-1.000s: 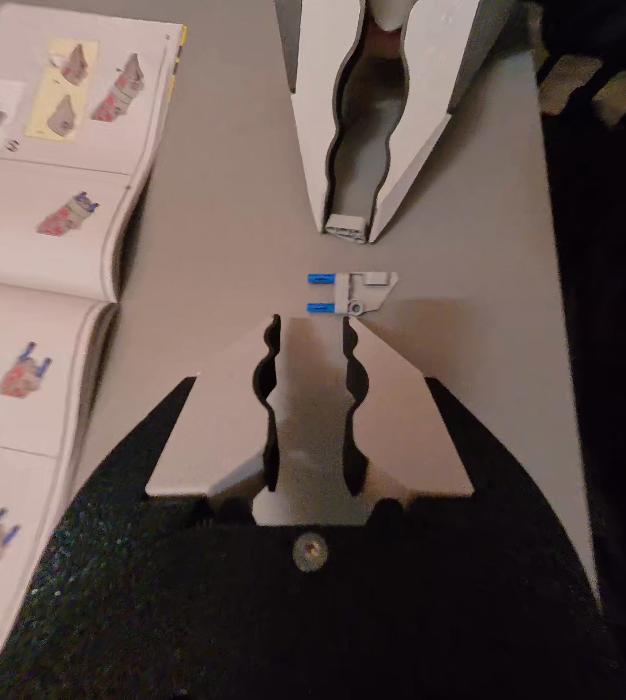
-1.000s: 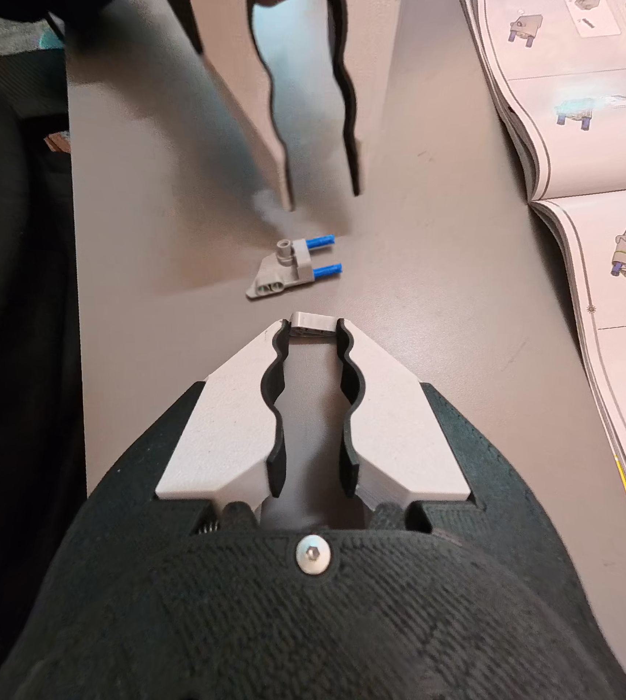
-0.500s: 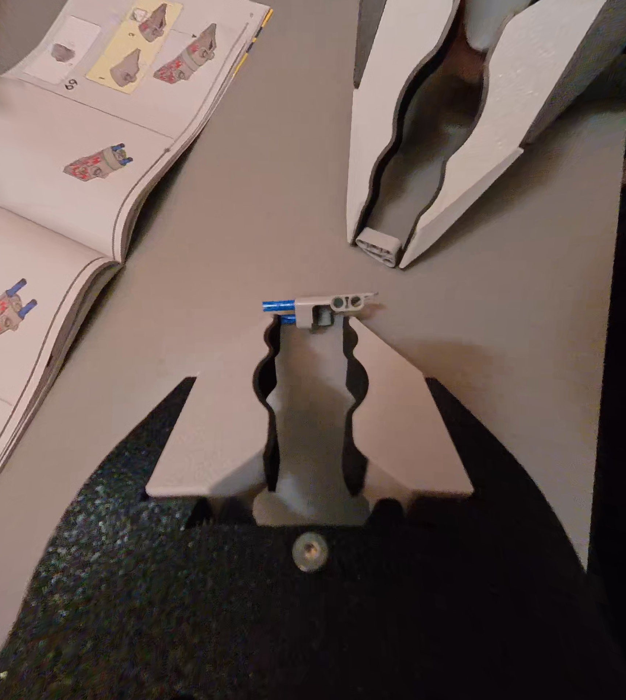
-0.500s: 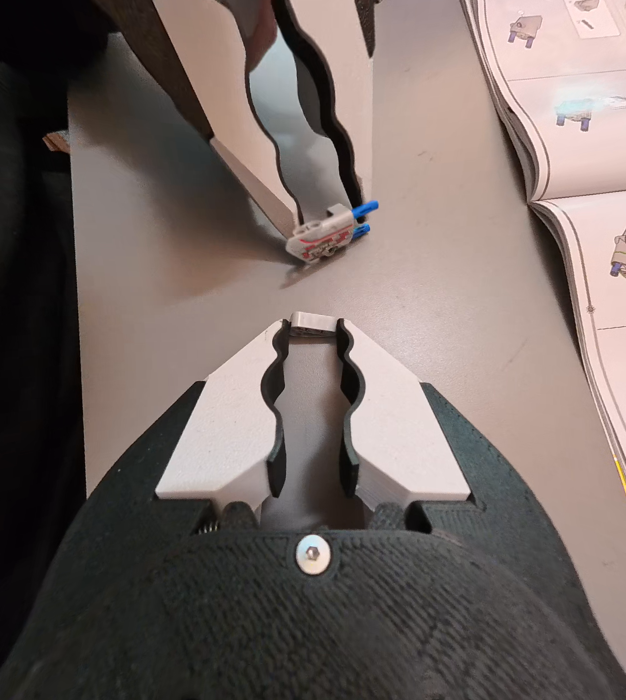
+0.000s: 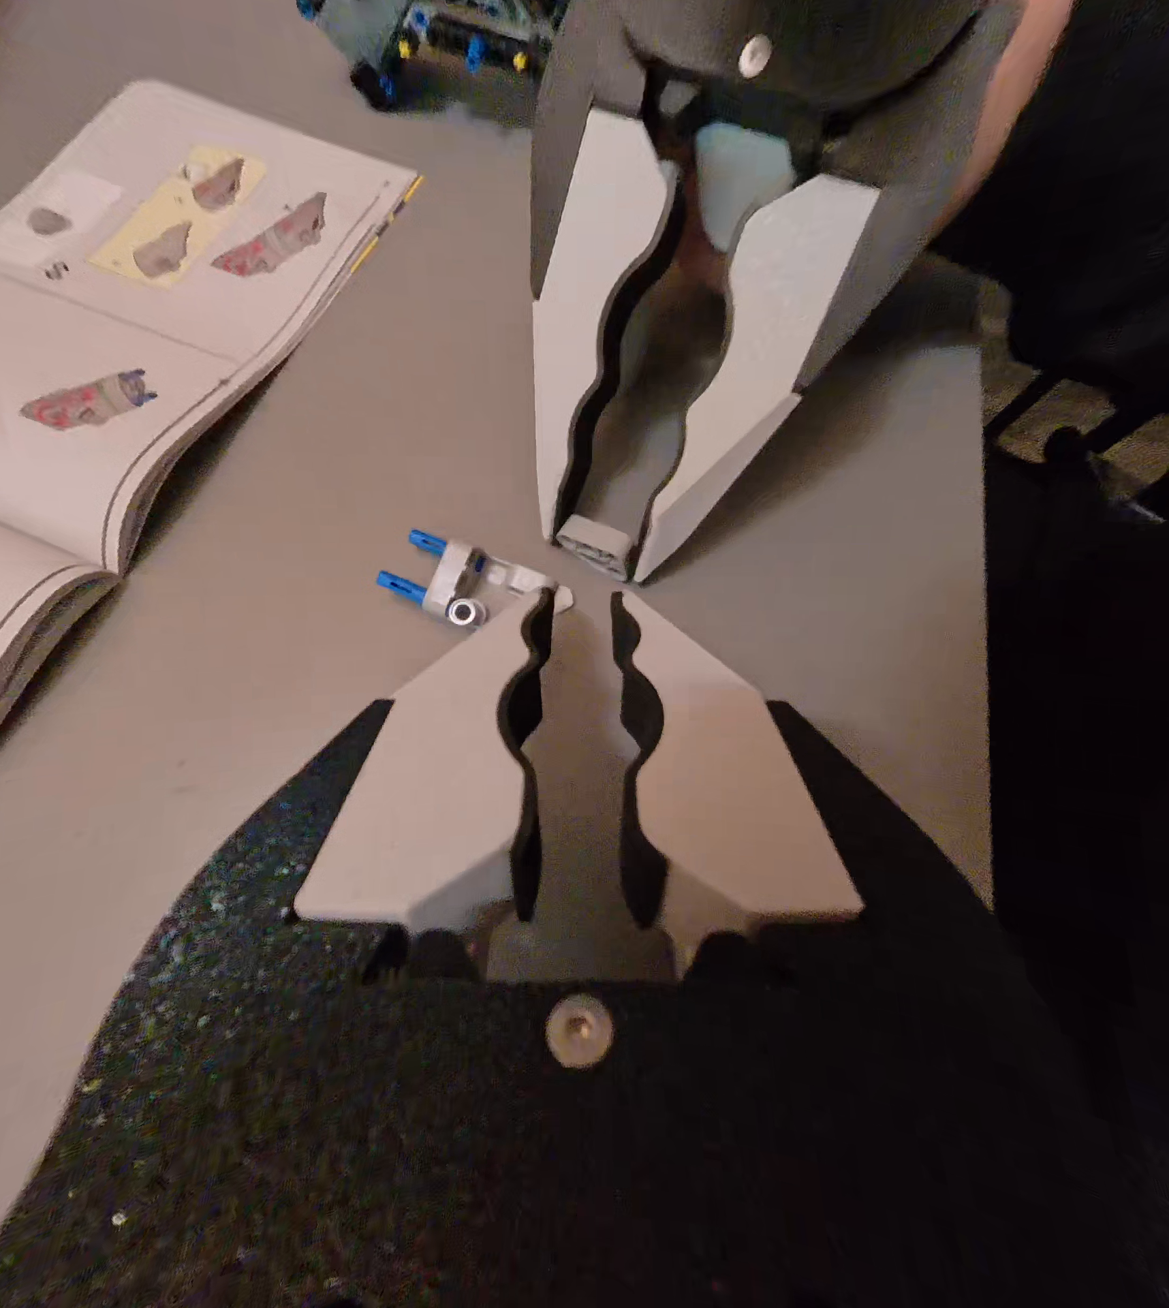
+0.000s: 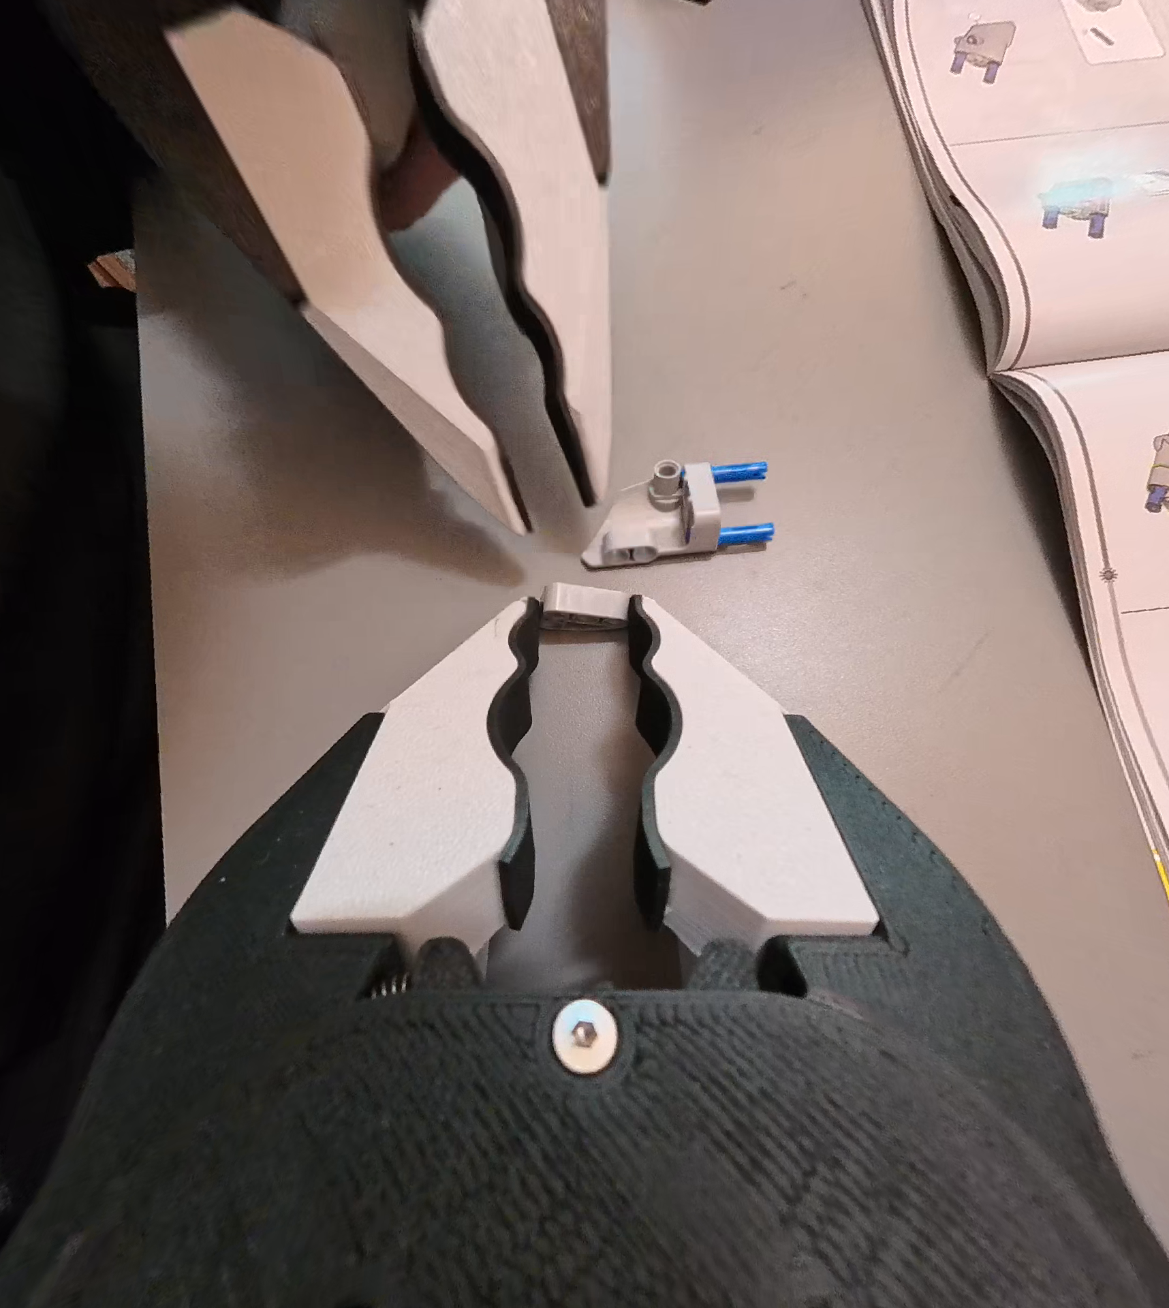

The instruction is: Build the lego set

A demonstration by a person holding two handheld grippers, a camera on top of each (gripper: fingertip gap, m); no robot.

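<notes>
A small grey Lego assembly [image 5: 458, 580] with two blue pins lies flat on the grey table, pins pointing toward the booklet. My left gripper [image 5: 578, 601] is open and empty, its left fingertip just right of the assembly's pointed end. My right gripper [image 6: 583, 607] is shut on a small grey Lego piece [image 6: 582, 607] at its tips, low over the table. In the right wrist view the assembly [image 6: 666, 524] lies just beyond and right of the held piece, with the left gripper [image 6: 557, 513] beside it. In the left wrist view the right gripper [image 5: 596, 563] faces mine, holding the piece [image 5: 589, 545].
An open instruction booklet [image 5: 143, 318] lies on the table's left side; it shows at the right in the right wrist view [image 6: 1134, 354]. A partly built Lego model [image 5: 454, 49] stands at the far end. The table edge [image 5: 985, 637] runs close on the right. A person's arm [image 5: 1020, 106] holds the right gripper.
Half a second ago the left gripper's tips held the assembly tipped on edge. Now it is let go and lies flat, turned, to the left of the left gripper. The right gripper has held still.
</notes>
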